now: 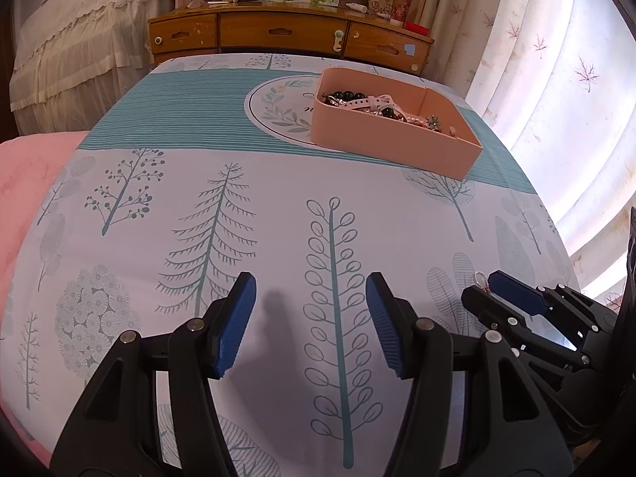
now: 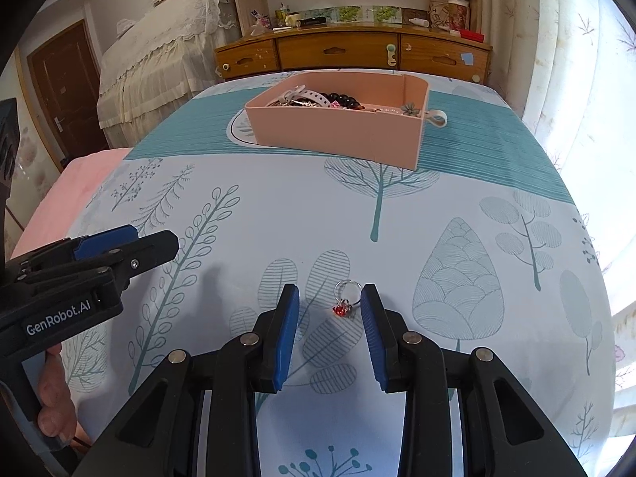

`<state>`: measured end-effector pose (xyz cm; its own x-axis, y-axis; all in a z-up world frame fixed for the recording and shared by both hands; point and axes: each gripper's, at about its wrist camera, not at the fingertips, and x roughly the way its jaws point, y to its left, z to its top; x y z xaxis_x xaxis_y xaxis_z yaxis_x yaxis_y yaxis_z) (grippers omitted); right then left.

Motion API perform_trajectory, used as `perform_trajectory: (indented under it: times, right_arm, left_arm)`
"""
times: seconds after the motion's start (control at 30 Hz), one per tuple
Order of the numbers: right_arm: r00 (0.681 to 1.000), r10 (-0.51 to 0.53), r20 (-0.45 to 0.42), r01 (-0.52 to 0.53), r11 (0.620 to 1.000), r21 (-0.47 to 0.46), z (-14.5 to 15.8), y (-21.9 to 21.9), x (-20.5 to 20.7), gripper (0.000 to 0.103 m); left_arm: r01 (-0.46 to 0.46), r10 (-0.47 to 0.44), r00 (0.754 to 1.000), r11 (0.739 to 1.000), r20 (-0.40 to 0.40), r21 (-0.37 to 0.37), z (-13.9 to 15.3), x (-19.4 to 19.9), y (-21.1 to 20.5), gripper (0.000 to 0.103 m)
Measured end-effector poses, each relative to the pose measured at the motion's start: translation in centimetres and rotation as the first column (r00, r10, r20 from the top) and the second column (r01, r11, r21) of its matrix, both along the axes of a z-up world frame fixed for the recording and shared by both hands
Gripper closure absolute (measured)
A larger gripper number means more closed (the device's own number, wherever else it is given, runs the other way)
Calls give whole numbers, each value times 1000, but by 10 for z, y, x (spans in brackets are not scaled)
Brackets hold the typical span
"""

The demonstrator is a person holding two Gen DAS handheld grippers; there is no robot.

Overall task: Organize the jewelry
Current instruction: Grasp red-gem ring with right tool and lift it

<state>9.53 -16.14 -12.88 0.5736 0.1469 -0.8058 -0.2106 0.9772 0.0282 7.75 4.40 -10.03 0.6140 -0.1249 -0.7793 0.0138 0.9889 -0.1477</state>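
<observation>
A pink open box (image 1: 393, 135) holding beads, a white strap and other jewelry sits on the tree-print cloth; it also shows in the right wrist view (image 2: 338, 131). A silver ring with a red stone (image 2: 345, 300) lies on the cloth between the open fingers of my right gripper (image 2: 329, 302), close to the right pad, not clamped. In the left wrist view the ring (image 1: 480, 281) peeks out at the right gripper's tips (image 1: 487, 292). My left gripper (image 1: 311, 290) is open and empty over the cloth; it appears at the left of the right wrist view (image 2: 131, 246).
A wooden dresser (image 1: 286, 35) with bottles and boxes on top stands behind the table. A lace-covered bed (image 1: 71, 39) is at the far left, curtains (image 1: 556, 79) at the right. A pink cloth (image 1: 28, 183) lies at the table's left edge. A small white loop (image 2: 437, 119) lies right of the box.
</observation>
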Motion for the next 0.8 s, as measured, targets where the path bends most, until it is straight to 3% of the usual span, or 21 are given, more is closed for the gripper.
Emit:
perform_trajectory:
  times: [0.3,0.4,0.8]
  right_arm:
    - [1000,9,25,-7,998,-60,-3,3,-4,83]
    - [999,6,33,-4,997,-77,-4,1,-6,95]
    - [1000,6,26,-6,1000,1,12,-3,-5,95]
  left_arm:
    - [1,-1,1000,1000,-5,-5,-1,1,1,48]
    - [0,0,1000,1000,-3,-6,-1,1,1,48]
    - [12,-12,1000,1000,0,-18,17,7,2,48]
